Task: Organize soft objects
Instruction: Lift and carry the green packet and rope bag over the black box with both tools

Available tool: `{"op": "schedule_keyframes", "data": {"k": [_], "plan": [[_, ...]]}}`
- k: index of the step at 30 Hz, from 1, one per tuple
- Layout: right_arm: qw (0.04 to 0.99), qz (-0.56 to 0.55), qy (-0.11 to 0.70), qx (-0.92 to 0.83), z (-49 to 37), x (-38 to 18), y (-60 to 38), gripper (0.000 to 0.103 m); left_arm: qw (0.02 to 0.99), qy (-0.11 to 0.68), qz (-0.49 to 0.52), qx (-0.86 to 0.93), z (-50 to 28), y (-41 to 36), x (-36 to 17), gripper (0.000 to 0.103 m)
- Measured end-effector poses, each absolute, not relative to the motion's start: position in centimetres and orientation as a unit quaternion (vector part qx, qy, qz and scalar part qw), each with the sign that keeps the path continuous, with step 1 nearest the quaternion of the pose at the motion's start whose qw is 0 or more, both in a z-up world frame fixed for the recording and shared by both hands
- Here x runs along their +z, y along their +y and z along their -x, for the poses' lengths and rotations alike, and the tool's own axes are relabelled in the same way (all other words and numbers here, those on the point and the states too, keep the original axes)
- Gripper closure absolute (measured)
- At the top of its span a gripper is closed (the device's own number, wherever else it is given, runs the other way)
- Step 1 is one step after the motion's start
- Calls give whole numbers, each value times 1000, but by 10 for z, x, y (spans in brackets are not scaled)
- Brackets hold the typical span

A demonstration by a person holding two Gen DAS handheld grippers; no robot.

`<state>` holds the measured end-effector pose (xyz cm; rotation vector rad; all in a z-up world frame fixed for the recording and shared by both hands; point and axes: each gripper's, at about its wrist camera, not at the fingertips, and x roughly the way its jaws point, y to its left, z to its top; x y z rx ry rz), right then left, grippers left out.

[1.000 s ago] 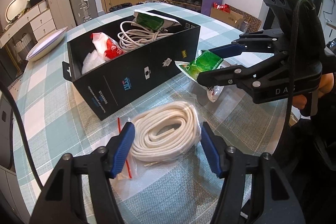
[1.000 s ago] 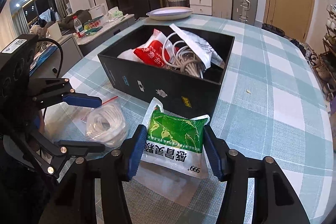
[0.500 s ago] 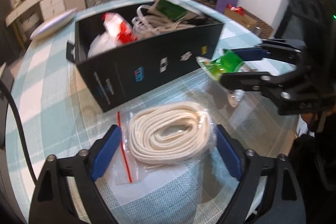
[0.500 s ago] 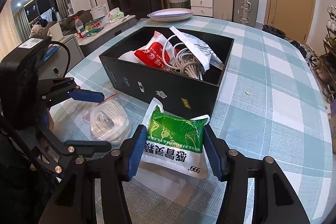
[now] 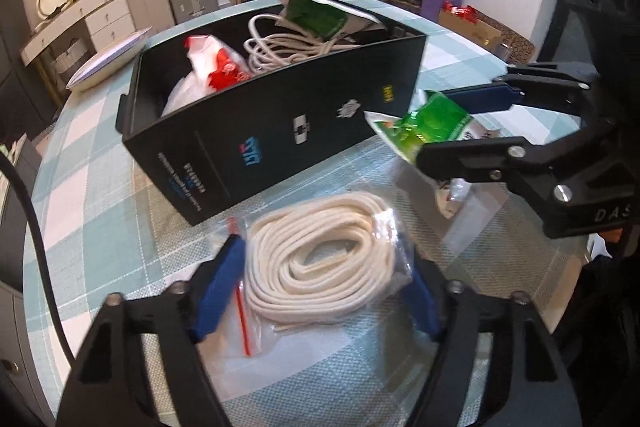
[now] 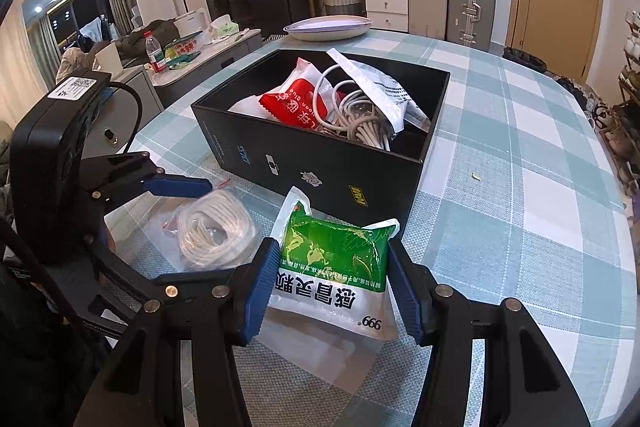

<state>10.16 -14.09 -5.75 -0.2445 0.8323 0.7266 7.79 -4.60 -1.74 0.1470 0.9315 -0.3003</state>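
While both claws work the near edge of the table, the sorting is mid-pick:
Left gripper (image 5: 320, 279): jaws just closing on the bagged white rope coil (image 5: 324, 259), pads touching the bag's sides; coil lies flat on the checked tablecloth (image 6: 520, 227), long axis running toward the box.
Right gripper (image 6: 332, 291): clenched on the green-and-white sachet (image 6: 332, 267), long axis pointing at the box.
Next move, likely: lift each clear of the wall.
Black box (image 6: 320, 167): just beyond, open, already holding a red packet (image 6: 292, 103) and cables (image 6: 360, 123).
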Motion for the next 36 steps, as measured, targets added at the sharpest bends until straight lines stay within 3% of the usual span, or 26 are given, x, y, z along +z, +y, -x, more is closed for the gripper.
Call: {"op": "schedule_keyframes", "data": {"k": [10,36], "plan": [[847,117,369,363,-94,-51,-138,48,882,438,-53,-166,-75,-35,-9,44],[876,73,278,388,-80,-12,-157,48,918,362,-28,-161,-52,-18,40,44]]}}
